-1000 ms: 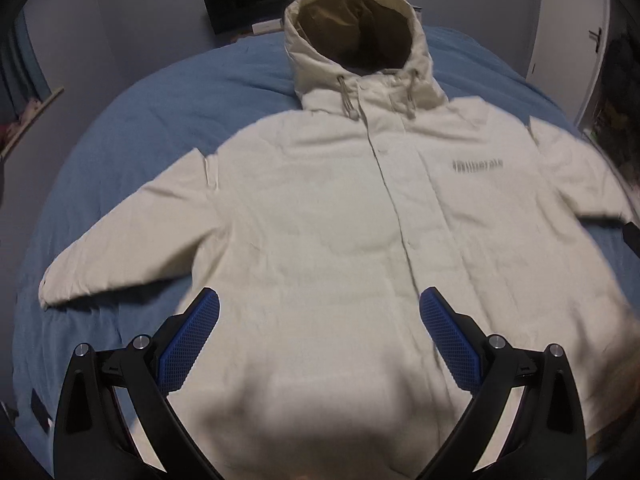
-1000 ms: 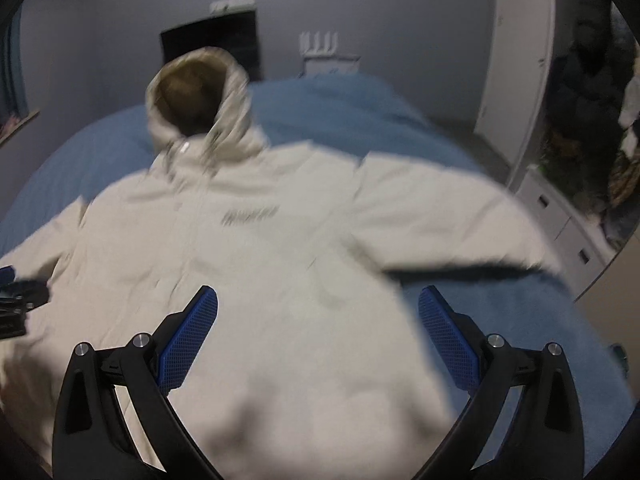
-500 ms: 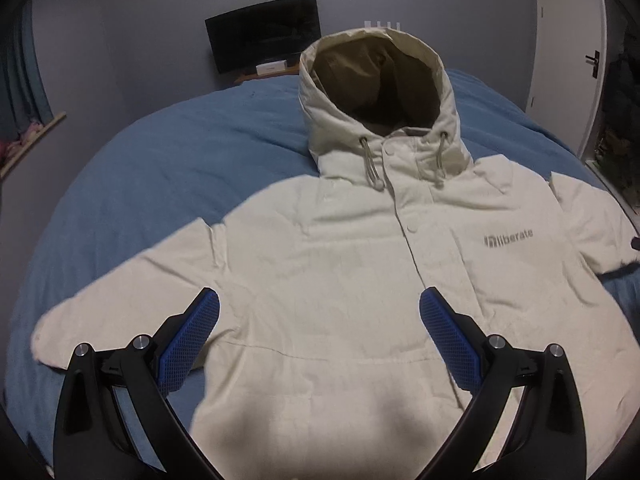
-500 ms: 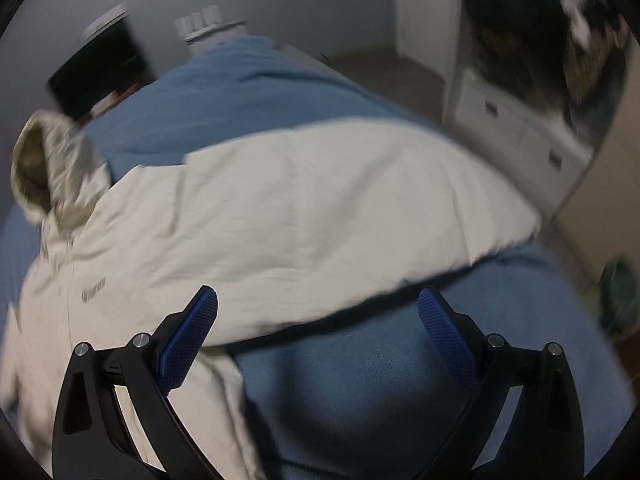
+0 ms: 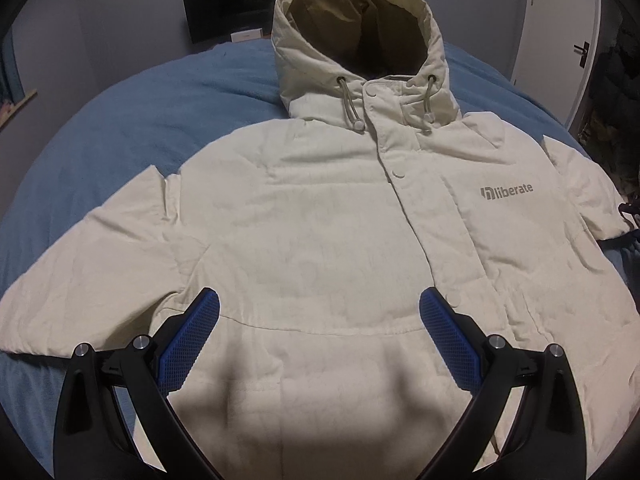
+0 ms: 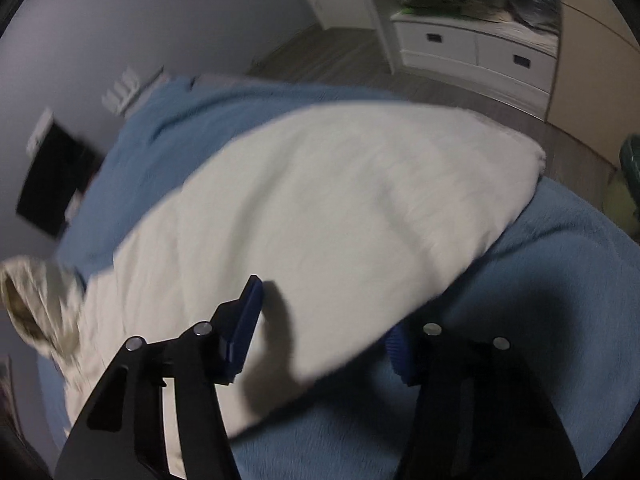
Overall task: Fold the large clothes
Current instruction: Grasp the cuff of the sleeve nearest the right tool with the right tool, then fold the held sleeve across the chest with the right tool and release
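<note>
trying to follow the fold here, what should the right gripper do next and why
Probably finish closing on the sleeve, then lift it across the chest. The right gripper is closing with the sleeve edge between its jaws; whether the pads press yet is unclear in the blur. The jacket lies flat, face up on the blue bedcover, both sleeves spread, and the left gripper hovers open over its front.

Ahead of my left claw [image 5: 318, 312], with its blue cross-hatched pads and black frame, I see a cream jacket [image 5: 320, 220]. Its hood lining [image 5: 360, 20] is tan and its chest logo [image 5: 506, 191] grey. Under it lies a plain blue blanket [image 5: 132, 120]; beyond, a black screen [image 5: 236, 4].
</note>
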Motion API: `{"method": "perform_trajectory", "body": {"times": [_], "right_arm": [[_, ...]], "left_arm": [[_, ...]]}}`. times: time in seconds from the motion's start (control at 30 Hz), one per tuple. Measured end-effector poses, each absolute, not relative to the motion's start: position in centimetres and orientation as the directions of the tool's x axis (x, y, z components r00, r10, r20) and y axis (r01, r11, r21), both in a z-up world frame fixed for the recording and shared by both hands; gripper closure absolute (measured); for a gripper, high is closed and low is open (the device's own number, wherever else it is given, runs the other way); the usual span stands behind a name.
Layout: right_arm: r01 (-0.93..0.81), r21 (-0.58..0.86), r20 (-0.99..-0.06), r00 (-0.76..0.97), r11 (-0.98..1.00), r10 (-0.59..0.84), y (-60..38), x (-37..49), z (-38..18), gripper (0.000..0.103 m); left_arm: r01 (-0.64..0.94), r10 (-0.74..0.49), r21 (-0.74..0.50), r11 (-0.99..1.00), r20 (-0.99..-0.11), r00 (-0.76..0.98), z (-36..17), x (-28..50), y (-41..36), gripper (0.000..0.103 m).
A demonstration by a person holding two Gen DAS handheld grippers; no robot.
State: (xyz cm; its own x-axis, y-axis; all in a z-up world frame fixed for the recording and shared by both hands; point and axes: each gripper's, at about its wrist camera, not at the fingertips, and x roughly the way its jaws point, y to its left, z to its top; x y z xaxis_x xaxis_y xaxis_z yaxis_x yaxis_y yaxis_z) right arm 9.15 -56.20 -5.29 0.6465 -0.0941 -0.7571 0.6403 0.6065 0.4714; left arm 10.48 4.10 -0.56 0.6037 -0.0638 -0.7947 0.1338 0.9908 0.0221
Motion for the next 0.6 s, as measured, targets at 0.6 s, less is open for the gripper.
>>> {"method": "perform_trajectory", "body": {"times": [0.6], "right_arm": [[0.384, 0.280, -0.424, 0.872, 0.880, -0.246, -45.9, 6.9, 8.6, 0.084]], "left_arm": [[0.165, -0.082, 0.027, 0.986, -0.781, 0.619, -1.0, 10.3, 3.3, 0.006]]}}
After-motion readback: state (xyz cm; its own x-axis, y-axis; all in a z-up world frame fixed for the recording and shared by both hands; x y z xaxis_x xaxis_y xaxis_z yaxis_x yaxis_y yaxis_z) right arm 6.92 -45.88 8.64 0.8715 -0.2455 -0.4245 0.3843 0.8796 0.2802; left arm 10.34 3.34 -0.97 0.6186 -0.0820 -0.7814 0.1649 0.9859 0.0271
